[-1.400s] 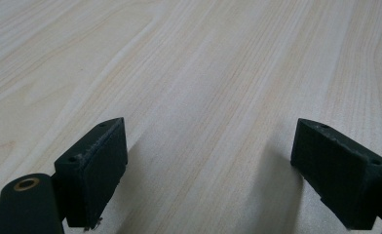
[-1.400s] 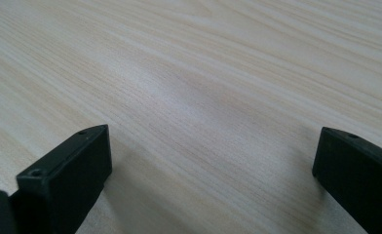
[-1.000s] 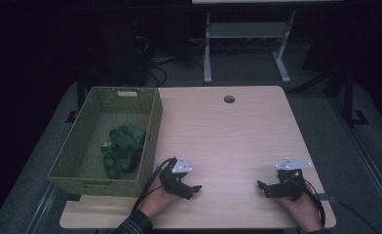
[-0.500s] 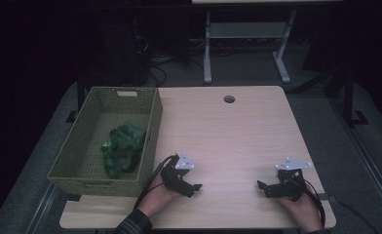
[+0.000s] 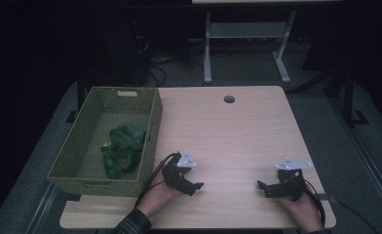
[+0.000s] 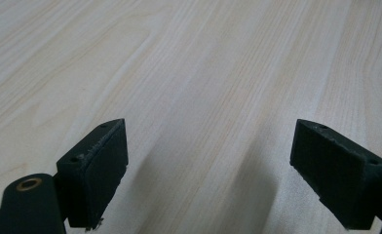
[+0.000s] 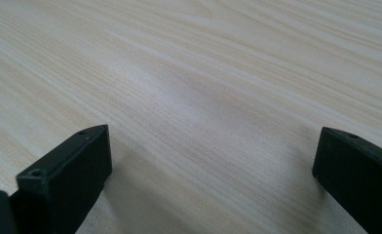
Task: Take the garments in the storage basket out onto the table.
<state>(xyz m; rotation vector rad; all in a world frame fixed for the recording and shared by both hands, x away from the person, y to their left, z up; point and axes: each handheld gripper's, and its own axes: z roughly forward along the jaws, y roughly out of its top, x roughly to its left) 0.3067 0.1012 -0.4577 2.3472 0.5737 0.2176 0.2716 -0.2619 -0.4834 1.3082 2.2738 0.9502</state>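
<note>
The worktop [image 5: 238,131] is pale wood with fine straight grain; the basket [image 5: 77,161] is olive green with a woven pattern; the cloth [image 5: 122,146] in it is dark green; both claws, left claw [image 5: 191,186] and right claw [image 5: 267,189], are black, with a grey plate on top.

- Table [image 5: 238,131]: pale wood-grain top, smooth with a soft matt sheen; fine straight grain lines show in both gripper views.
- Basket [image 5: 152,126] at 9 o'clock: woven olive-green weave, rough and matt.
- Green cloth [image 5: 123,146] inside it: soft, crumpled fabric.
- Left gripper [image 6: 208,170] and right gripper [image 7: 211,170]: matt black pads, faintly grainy, edges slightly worn.
- Grey plate [image 5: 186,160] on the left gripper: dull, smooth.
</note>
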